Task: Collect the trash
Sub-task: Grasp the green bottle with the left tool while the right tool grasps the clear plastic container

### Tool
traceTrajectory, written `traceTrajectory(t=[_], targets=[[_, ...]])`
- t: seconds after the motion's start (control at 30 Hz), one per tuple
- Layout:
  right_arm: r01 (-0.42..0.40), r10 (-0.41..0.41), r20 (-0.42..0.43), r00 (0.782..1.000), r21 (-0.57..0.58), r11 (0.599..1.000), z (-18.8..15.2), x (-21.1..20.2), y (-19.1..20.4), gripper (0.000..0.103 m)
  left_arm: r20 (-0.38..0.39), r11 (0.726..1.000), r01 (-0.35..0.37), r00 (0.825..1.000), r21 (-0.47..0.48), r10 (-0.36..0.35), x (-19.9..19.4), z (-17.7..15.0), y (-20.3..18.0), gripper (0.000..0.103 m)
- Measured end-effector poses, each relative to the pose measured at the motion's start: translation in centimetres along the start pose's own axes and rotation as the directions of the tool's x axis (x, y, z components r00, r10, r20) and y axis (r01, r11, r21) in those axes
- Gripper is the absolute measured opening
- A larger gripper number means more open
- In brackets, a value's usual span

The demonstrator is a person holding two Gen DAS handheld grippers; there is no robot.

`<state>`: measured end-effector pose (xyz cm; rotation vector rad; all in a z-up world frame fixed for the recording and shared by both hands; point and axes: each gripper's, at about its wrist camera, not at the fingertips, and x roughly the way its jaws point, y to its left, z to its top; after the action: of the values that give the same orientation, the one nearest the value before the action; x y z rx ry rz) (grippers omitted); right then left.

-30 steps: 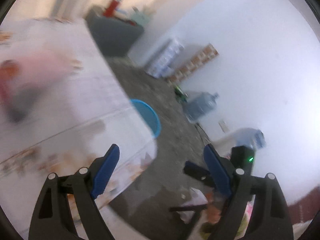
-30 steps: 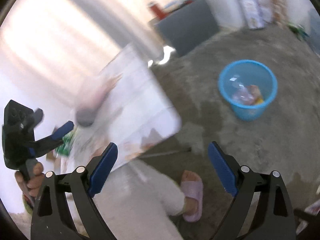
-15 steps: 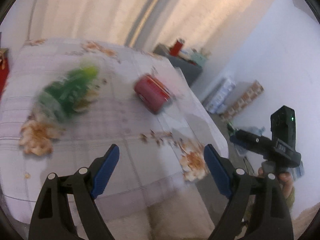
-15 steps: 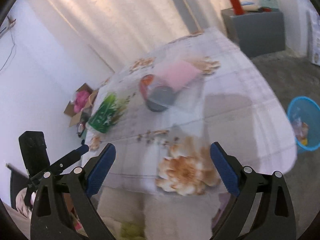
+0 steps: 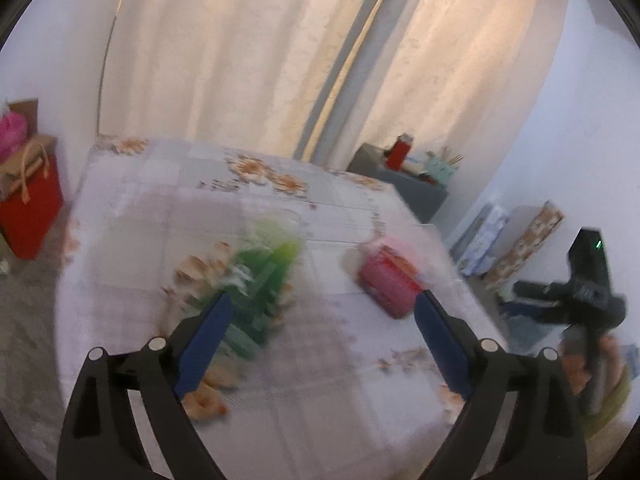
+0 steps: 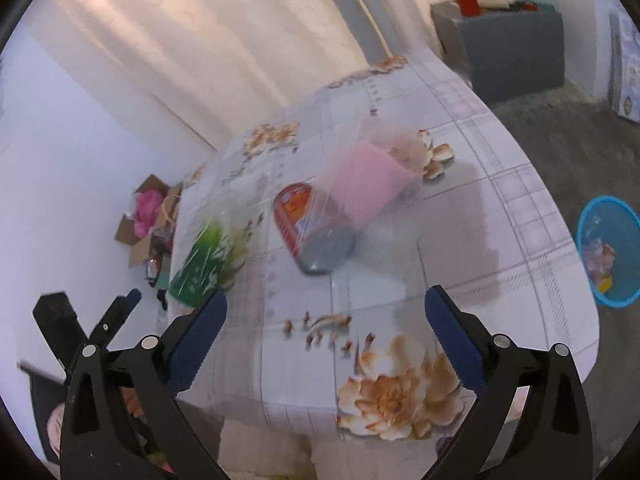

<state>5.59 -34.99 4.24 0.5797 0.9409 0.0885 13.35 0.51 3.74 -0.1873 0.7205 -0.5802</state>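
On the flower-patterned table (image 5: 320, 392) (image 6: 460, 208) lie a green packet (image 5: 264, 276) (image 6: 200, 264) and a red can (image 5: 390, 284) (image 6: 310, 228) on its side. In the right wrist view a pink-and-clear plastic bag (image 6: 372, 180) rests against the can. My left gripper (image 5: 320, 340) hangs over the near part of the table, its jaws opening, nothing between them, the packet just beyond its left finger. My right gripper (image 6: 326, 336) is also opening and empty, short of the can. Each view shows the other gripper at its side (image 5: 580, 292) (image 6: 80, 320).
A blue bin (image 6: 610, 248) holding some trash stands on the floor right of the table. A grey cabinet (image 6: 504, 48) with items on top stands at the back, a red bag (image 5: 28, 208) and an open cardboard box (image 6: 148, 216) to the left. Curtains hang behind.
Both views have swung from the floor and the blue bin up to the tabletop. The green packet and red can now lie nearer the fingers, and both pairs of jaws stand a little wider.
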Motion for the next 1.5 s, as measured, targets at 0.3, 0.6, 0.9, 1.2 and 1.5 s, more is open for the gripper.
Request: traceTrajectory(t=[0.3,0.6,0.9,1.2,1.5], targets=[[0.141,-0.138,-0.173,0.975,0.004,0.990,7.9,4.0,0.1,0.095,-0.162,0.993,-0.052,0.984,0.104,0.069,5.7,3.3,1.9,0.092],[0.211,-0.186,-0.341,0.922,0.038,0.977,11.5,9.6,-0.8,0.095,-0.300,0.993,-0.062,0.950,0.097,0.089,11.0,4.6,3.7,0.092],[0.263,-0.222,-0.419,0.880,0.042,0.964,12.1,12.5,-1.6,0.095,-0.362,0.995,-0.068,0.927,0.079,0.093,13.8,4.6,4.4,0.092],[0.234,-0.164,-0.463,0.871,0.098,0.967,11.1,13.9,-2.8,0.095,-0.393,0.986,-0.095,0.909,0.134,0.141,15.4,4.6,3.7,0.092],[0.183,-0.124,-0.443,0.888,0.094,0.979,10.7,13.3,-2.8,0.092,-0.518,0.990,-0.065,0.847,0.127,0.122,16.7,3.7,3.6,0.064]])
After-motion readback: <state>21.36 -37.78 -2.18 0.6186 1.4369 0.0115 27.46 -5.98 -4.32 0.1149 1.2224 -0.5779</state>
